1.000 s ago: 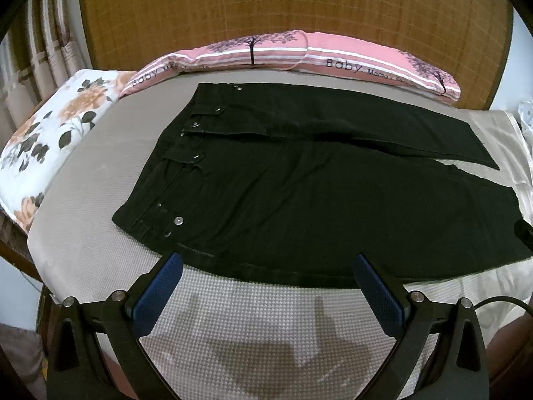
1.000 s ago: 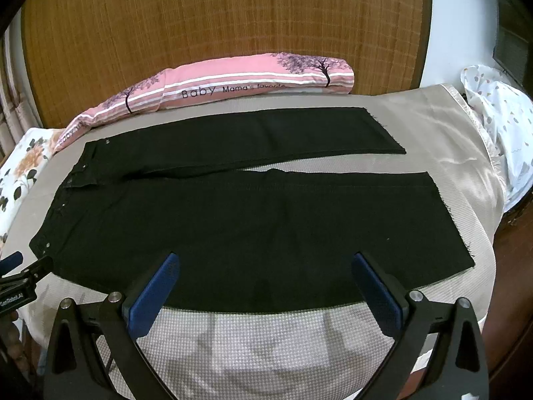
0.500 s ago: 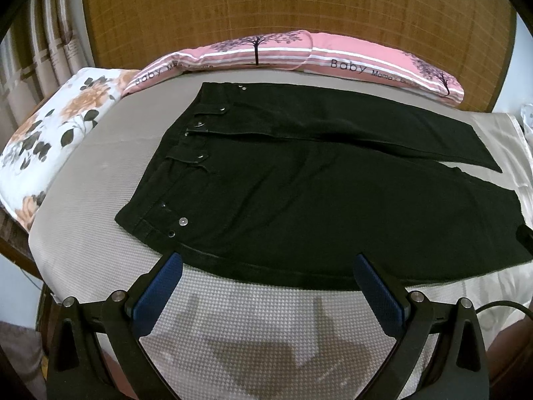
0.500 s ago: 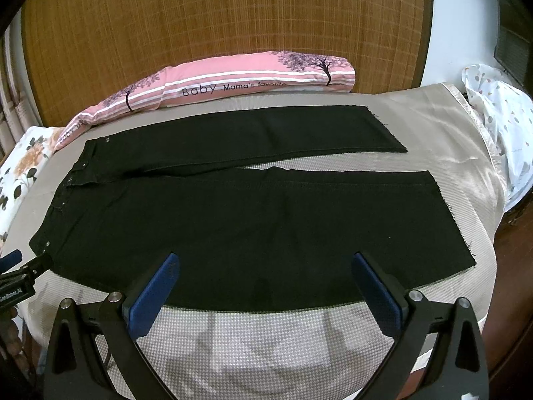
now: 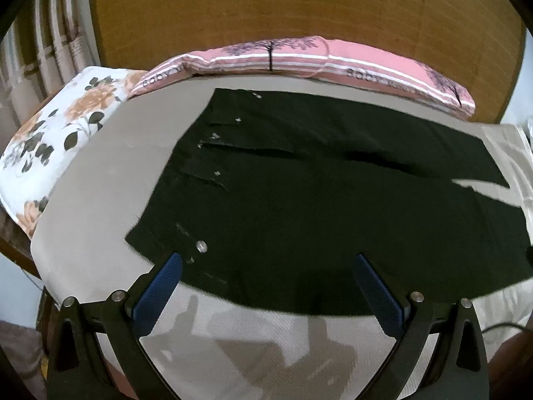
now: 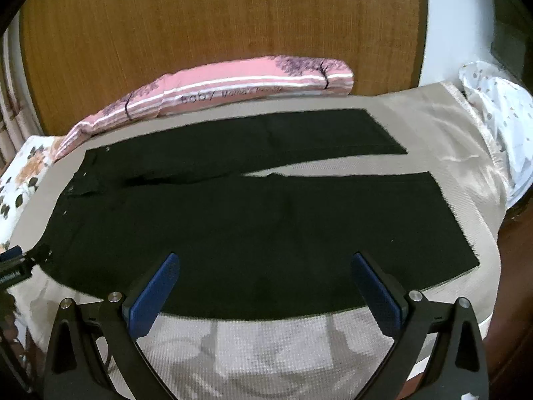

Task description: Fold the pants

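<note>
In the left wrist view, the left hand-held gripper (image 5: pixel 266 261) is spread wide and holds nothing, its blue pads (image 5: pixel 158 291) poised over the near hem-side edge of the black pants (image 5: pixel 299 206). The pants lie flat on the bed (image 5: pixel 100 173), waistband to the left with its metal rivets (image 5: pixel 201 246) showing, both legs running to the right. A pink bolster pillow (image 5: pixel 299 58) lies along the far edge of the bed — a floral pillow (image 5: pixel 56 133) sits at the left end.

In the right wrist view, the right hand-held gripper (image 6: pixel 265 261) is likewise wide and empty, hovering above the near leg of the pants (image 6: pixel 266 226). The two legs part toward the right, bed cover (image 6: pixel 443 133) showing in the gap between them. The tip of the left hand-held gripper (image 6: pixel 20 261) shows at the left edge, near the waistband corner — whether it touches the cloth cannot be told. A white spotted cloth (image 6: pixel 499 106) lies at the far right.
</note>
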A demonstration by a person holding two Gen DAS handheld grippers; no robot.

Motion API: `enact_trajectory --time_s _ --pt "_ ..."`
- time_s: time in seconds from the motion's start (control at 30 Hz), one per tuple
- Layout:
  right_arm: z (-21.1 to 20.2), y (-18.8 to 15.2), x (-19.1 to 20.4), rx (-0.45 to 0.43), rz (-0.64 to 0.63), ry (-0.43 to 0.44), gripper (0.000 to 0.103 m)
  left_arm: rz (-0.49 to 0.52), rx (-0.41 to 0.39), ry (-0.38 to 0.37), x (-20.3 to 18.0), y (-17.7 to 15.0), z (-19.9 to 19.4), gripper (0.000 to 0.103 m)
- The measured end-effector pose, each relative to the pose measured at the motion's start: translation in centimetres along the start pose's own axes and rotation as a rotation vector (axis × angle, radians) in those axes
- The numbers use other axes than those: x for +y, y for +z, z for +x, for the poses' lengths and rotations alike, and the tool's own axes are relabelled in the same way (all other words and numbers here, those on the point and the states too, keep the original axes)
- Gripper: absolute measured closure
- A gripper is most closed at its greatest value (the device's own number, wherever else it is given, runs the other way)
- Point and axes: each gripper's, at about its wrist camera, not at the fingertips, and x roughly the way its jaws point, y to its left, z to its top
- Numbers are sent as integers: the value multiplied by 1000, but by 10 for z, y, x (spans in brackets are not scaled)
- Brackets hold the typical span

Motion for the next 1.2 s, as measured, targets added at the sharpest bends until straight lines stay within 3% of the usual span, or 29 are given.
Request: enact_trajectory --time_s 0.13,0.23,0.37,0.43,0.7,0.87,1.03,1.2 --pt "-3 5 0 -27 25 23 0 -33 -2 3 22 25 6 2" --pt "0 10 -4 -39 74 86 0 -54 -14 3 43 50 12 2" --pt "15 25 -6 -18 135 152 0 -77 -29 -23 72 90 27 17" --pt "22 34 -4 -20 150 166 0 -95 -22 -42 85 109 38 20" --pt "71 86 25 48 91 175 0 -233 65 -235 130 184 112 22" --pt "96 108 36 79 105 214 0 -356 154 -396 144 210 168 41" --pt "122 118 52 114 85 208 0 -415 216 -448 152 221 217 61" --pt "146 120 65 153 69 206 0 -440 239 -464 160 226 247 61"
